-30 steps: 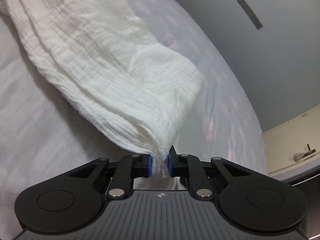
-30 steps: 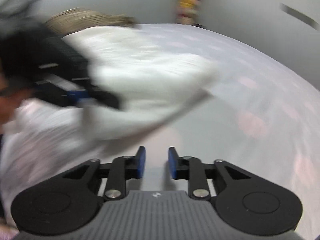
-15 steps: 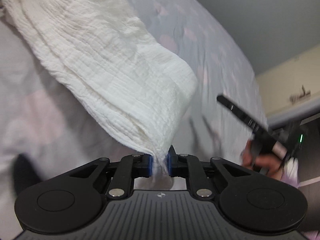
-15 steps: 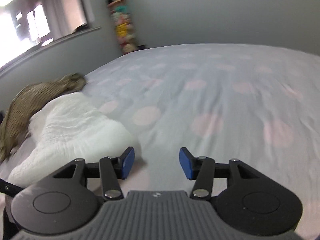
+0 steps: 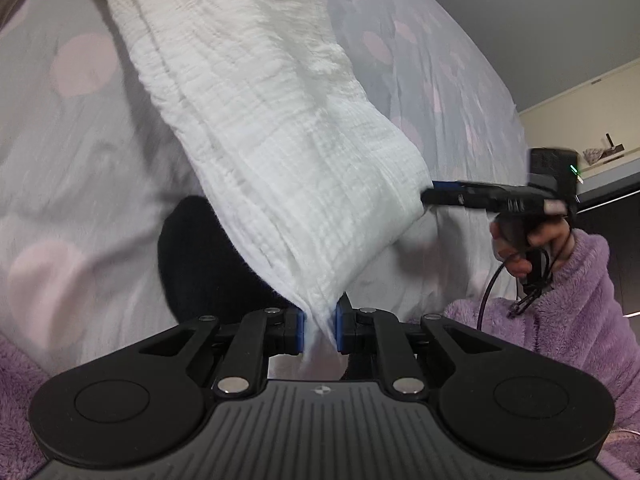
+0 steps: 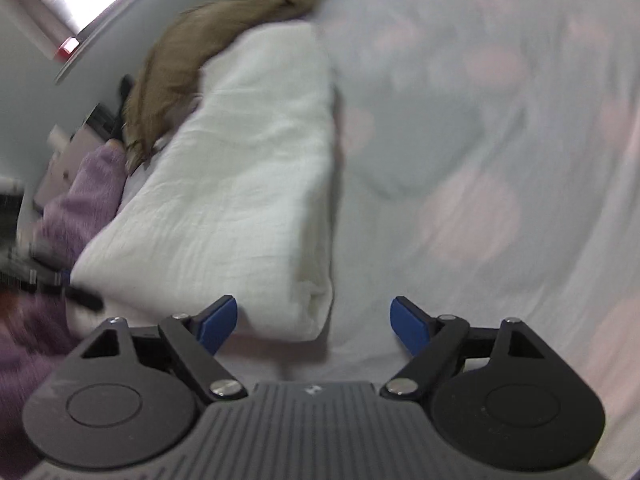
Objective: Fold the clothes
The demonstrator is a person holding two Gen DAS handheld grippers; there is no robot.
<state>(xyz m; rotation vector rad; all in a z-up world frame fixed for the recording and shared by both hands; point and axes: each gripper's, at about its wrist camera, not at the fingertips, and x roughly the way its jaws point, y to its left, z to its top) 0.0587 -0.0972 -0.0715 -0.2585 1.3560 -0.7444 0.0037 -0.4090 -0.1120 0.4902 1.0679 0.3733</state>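
The left gripper (image 5: 320, 330) is clamped on a corner of the white garment (image 5: 272, 128), which stretches up toward 11 o'clock over the dotted bedsheet (image 5: 72, 128). The right gripper (image 6: 314, 318) has its jaws opening wide, pads clear of cloth, with the garment's near corner lying between them toward the 9 o'clock pad. A brown garment (image 6: 192, 48) lies at 11 o'clock, touching the white one. A purple sleeve (image 5: 576, 292) shows at 3 o'clock in the left wrist view.

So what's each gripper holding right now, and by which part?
The left gripper pinches the white garment at its near corner. The right gripper holds nothing; its jaws are opening around the other near corner.
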